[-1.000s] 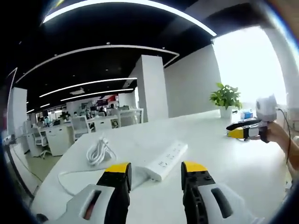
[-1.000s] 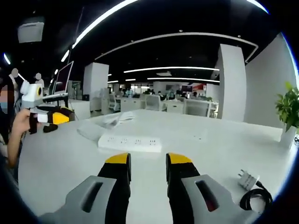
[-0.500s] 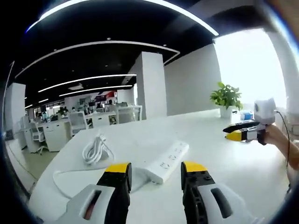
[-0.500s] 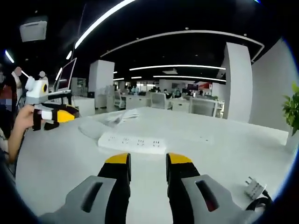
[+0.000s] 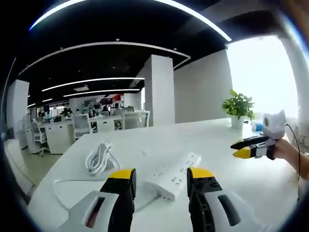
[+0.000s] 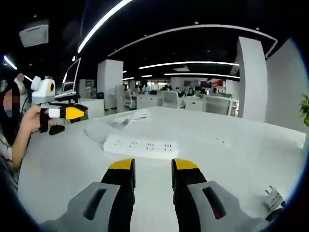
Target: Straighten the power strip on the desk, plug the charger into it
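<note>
- White power strip (image 5: 175,172) lies askew on the white desk (image 5: 227,145), just ahead of my left gripper (image 5: 159,175), whose jaws stand apart and hold nothing; I hover low there, likely to nudge it straight.
- My right gripper (image 6: 152,165) also has parted jaws, gripping nothing, aimed at the strip's long side.
- Its cord (image 5: 100,157) lies coiled near one end.
- What looks like the charger (image 6: 273,197) sits well apart, at the blurred edge.
</note>
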{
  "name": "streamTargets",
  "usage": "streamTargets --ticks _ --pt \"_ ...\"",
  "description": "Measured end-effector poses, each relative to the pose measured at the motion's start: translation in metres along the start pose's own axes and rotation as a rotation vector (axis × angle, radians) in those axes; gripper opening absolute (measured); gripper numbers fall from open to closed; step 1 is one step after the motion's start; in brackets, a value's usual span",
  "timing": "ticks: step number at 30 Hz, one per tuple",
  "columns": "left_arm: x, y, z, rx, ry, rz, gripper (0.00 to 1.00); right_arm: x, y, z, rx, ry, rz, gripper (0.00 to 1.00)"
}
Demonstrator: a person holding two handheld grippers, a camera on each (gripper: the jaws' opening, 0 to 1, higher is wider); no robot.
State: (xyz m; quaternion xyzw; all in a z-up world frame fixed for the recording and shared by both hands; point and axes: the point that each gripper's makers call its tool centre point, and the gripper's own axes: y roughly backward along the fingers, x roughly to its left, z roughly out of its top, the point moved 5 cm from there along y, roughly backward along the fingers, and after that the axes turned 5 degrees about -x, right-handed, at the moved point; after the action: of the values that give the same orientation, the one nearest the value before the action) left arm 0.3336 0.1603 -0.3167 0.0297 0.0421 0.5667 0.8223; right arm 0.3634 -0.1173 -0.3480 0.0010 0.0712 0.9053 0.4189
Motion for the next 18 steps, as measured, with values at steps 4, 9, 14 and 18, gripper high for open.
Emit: streamTargets --ticks 4,9,14,18 --pt "0.002 -0.007 0.005 -0.001 -0.019 -0.022 0.43 -0.005 -0.004 -0.001 0.004 0.002 0.000 0.29" --pt "0.007 -0.015 0.008 -0.002 -0.017 -0.031 0.43 -0.009 -0.009 0.000 -0.003 -0.013 0.007 0.29" --pt "0.008 -0.020 0.006 -0.008 -0.016 -0.051 0.43 -0.016 -0.016 0.000 0.000 0.016 0.004 0.29" --pt "0.007 -0.027 0.000 -0.005 -0.017 -0.072 0.43 -0.021 -0.022 0.001 -0.024 0.033 -0.005 0.29"
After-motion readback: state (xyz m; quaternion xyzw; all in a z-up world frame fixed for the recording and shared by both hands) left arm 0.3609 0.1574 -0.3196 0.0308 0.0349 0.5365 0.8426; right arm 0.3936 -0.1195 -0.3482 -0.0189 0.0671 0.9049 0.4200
